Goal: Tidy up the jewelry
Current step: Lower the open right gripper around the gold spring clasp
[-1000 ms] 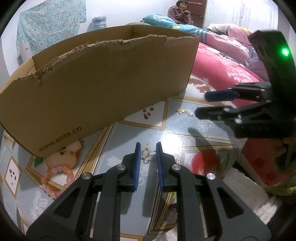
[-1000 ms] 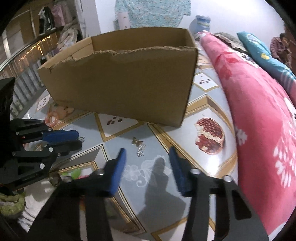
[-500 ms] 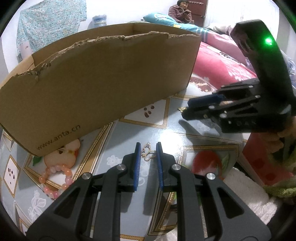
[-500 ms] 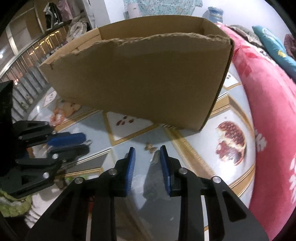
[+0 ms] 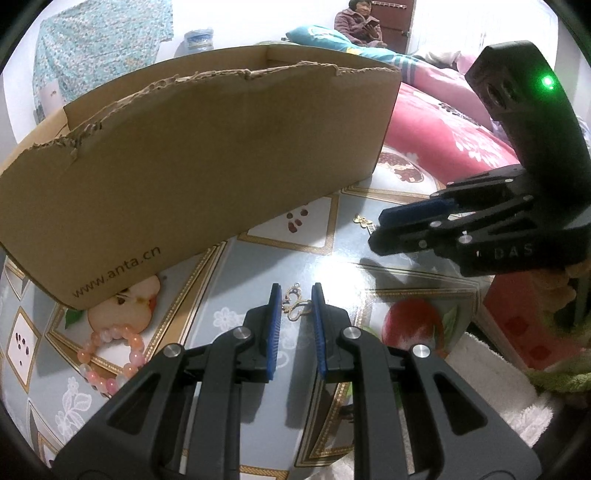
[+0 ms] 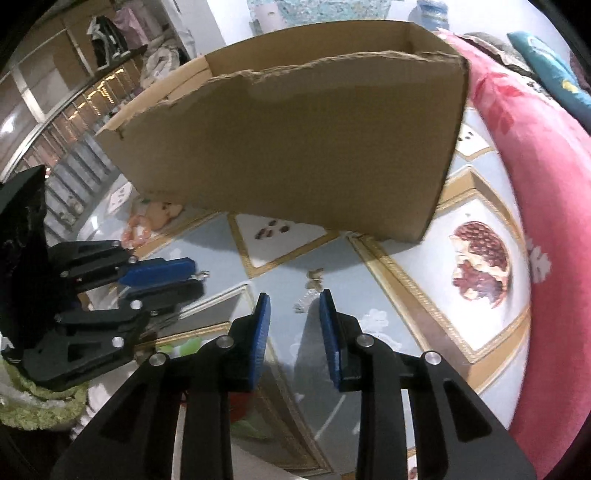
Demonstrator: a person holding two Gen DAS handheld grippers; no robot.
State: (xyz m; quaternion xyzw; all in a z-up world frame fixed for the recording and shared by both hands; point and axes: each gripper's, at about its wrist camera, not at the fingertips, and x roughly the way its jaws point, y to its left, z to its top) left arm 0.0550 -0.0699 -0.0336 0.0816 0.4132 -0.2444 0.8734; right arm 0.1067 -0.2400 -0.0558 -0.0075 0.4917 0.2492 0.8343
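Observation:
My left gripper (image 5: pixel 295 291) sits low over the patterned tablecloth (image 5: pixel 343 269), shut on a gold butterfly pendant (image 5: pixel 295 306) between its blue pads. In the right wrist view the left gripper (image 6: pixel 199 278) shows a bit of that pendant (image 6: pixel 201 274) sticking out past its tips. My right gripper (image 6: pixel 293 299) points down at a small gold flower charm (image 6: pixel 313 280) with a silver tail. Its jaws stand narrowly open, and the charm lies just past the tips, untouched. From the left wrist view the right gripper (image 5: pixel 376 230) almost reaches this charm (image 5: pixel 364 221).
A torn-rimmed cardboard box (image 5: pixel 221 166) stands right behind both charms. A pink bead bracelet (image 5: pixel 110 354) lies at its left front corner. A pink quilt (image 6: pixel 535 147) borders the table on the right. A white towel (image 5: pixel 498 387) lies at the near edge. A person (image 5: pixel 360 27) sits far back.
My right gripper narrowed its jaws, tipped downward and moved in toward the flower charm and the box. The left gripper and its pendant kept still.

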